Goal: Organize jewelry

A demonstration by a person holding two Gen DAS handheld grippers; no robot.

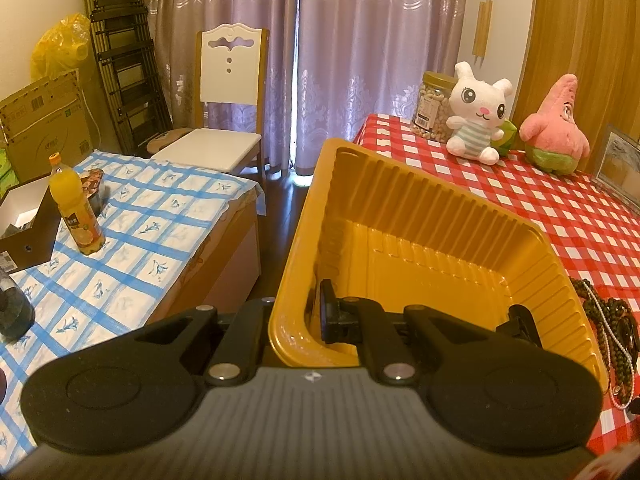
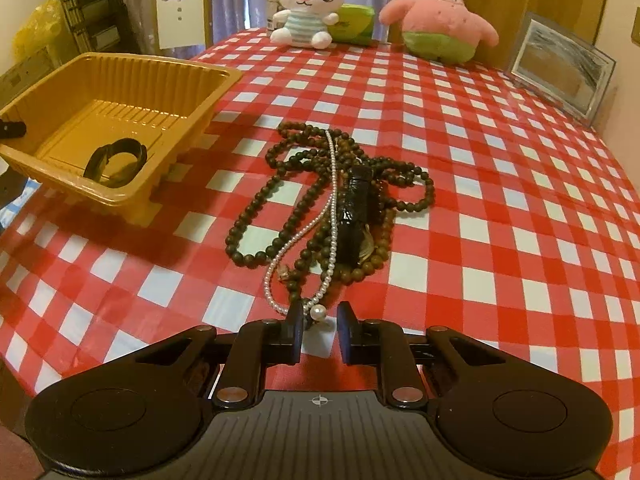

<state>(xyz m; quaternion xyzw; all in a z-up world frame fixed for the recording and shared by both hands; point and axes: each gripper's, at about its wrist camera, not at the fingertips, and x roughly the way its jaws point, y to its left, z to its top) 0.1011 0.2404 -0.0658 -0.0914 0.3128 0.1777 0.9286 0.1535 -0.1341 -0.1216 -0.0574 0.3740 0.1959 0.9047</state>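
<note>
A yellow plastic tray (image 1: pixel 420 216) fills the left wrist view, tilted. My left gripper (image 1: pixel 424 316) reaches into it with its jaws wide apart; whether it grips the tray I cannot tell. In the right wrist view the tray (image 2: pixel 120 68) stands at the table's left edge and holds a black bracelet (image 2: pixel 116 162). A pile of dark bead necklaces (image 2: pixel 320 184), a white pearl necklace (image 2: pixel 316 248) and a black bangle (image 2: pixel 354 212) lies mid-table. My right gripper (image 2: pixel 319 334) is open, its fingertips on either side of the pearl necklace's near end.
A red checked cloth (image 2: pixel 500 200) covers the table. A white bunny plush (image 2: pixel 306 4), a pink star plush (image 2: pixel 440 16), a green pack (image 2: pixel 354 24) and a picture frame (image 2: pixel 560 64) stand at the back. A second table with a blue cloth (image 1: pixel 120 240) holds a juice bottle (image 1: pixel 74 208).
</note>
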